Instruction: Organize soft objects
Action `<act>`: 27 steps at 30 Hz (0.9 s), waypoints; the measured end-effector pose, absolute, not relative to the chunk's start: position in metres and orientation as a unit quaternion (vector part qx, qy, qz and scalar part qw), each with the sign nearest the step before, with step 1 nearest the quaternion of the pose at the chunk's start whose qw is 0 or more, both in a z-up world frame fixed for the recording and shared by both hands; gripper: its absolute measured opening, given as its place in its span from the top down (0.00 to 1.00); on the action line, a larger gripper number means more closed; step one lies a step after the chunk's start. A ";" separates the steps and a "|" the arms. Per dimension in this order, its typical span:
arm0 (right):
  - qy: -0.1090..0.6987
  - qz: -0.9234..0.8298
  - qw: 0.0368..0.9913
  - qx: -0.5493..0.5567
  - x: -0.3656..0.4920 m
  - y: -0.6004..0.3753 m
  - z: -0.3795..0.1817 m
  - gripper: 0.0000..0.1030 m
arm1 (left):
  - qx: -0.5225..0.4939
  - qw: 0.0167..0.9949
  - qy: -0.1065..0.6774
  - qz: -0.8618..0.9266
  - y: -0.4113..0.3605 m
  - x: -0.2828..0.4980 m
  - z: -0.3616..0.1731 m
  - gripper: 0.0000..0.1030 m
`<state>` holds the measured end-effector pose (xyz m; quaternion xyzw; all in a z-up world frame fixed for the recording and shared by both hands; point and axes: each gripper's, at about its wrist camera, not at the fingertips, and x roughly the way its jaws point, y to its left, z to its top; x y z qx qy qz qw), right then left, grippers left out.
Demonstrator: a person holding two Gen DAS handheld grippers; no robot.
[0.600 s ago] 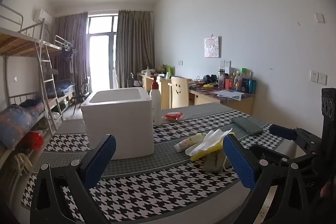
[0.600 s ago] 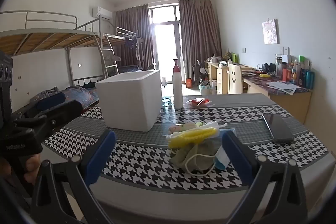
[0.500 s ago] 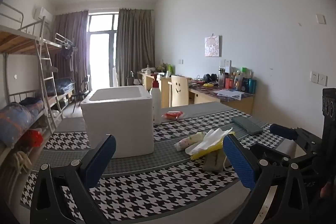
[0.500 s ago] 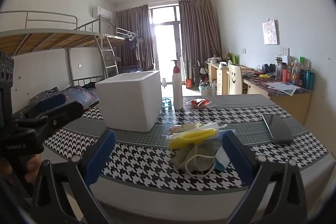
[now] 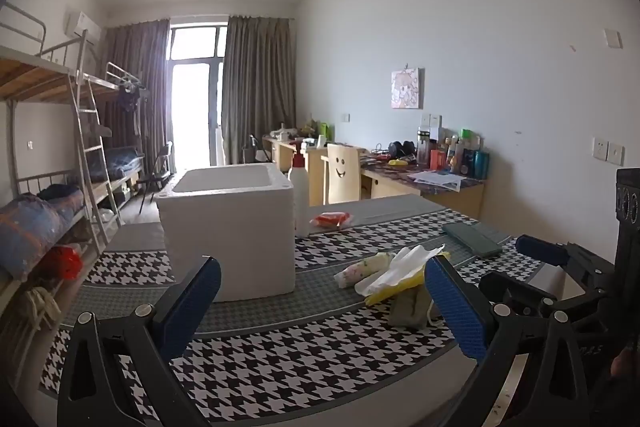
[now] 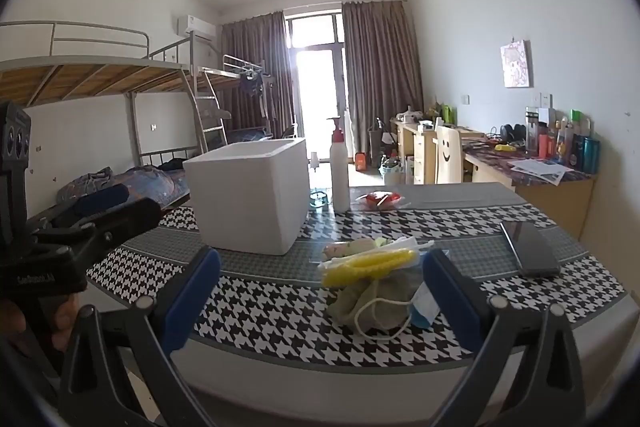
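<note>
Two grippers wide open, both empty; white foam box (image 6: 251, 199) on checkered table (image 6: 280, 311), left gripper (image 5: 320, 303) facing it; soft-object pile (image 6: 376, 279) right of box, untouched, just ahead between right gripper (image 6: 320, 297) fingers

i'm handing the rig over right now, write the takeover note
Left tool: open, holding nothing, above the near table edge.
Right tool: open, holding nothing, aimed at the pile.
Soft pile lies on the houndstooth cloth: yellow item, tissue, greenish pouch with cord, floral roll, all heaped together.
White foam box stands open-topped to the pile's left; its inside is not visible.
Done: nothing visibly sorted.
Left: probably move each soft item into the box. Phone and pump bottle look unrelated.
</note>
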<state>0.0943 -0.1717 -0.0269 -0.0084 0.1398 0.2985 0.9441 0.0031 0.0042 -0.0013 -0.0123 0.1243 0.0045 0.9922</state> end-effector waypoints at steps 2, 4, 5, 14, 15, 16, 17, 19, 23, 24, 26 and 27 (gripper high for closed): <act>0.140 0.299 0.944 -0.008 0.095 -0.172 -0.026 0.01 | -0.011 0.992 0.125 0.006 0.004 0.003 -0.002 0.01; 0.140 0.298 0.944 -0.008 0.094 -0.172 -0.027 0.01 | -0.010 0.992 0.126 0.005 0.004 0.003 -0.002 0.01; 0.140 0.298 0.944 -0.008 0.094 -0.172 -0.027 0.01 | -0.009 0.992 0.126 0.005 0.004 0.003 -0.002 0.01; 0.142 0.297 0.944 -0.009 0.095 -0.171 -0.027 0.01 | -0.012 0.992 0.128 0.009 0.005 0.004 -0.002 0.01; 0.142 0.297 0.944 -0.009 0.095 -0.171 -0.027 0.01 | -0.015 0.992 0.129 0.009 0.006 0.005 -0.002 0.01; 0.142 0.297 0.944 -0.009 0.095 -0.171 -0.027 0.01 | -0.016 0.991 0.129 0.009 0.006 0.005 -0.002 0.01; 0.142 0.297 0.944 -0.009 0.095 -0.171 -0.027 0.01 | -0.015 0.991 0.130 0.009 0.006 0.006 -0.002 0.01; 0.143 0.297 0.944 -0.009 0.095 -0.171 -0.026 0.01 | -0.015 0.991 0.129 0.010 0.006 0.006 -0.002 0.01; 0.145 0.297 0.944 -0.008 0.097 -0.171 -0.029 0.01 | -0.016 0.991 0.130 0.007 0.006 0.006 -0.003 0.01; 0.145 0.298 0.944 -0.008 0.097 -0.170 -0.029 0.01 | -0.016 0.991 0.129 0.007 0.006 0.006 -0.003 0.01; 0.146 0.298 0.943 -0.008 0.098 -0.170 -0.030 0.01 | -0.014 0.991 0.131 0.006 0.006 0.007 -0.003 0.01; 0.146 0.298 0.943 -0.008 0.099 -0.170 -0.030 0.01 | -0.014 0.991 0.131 0.006 0.006 0.007 -0.003 0.01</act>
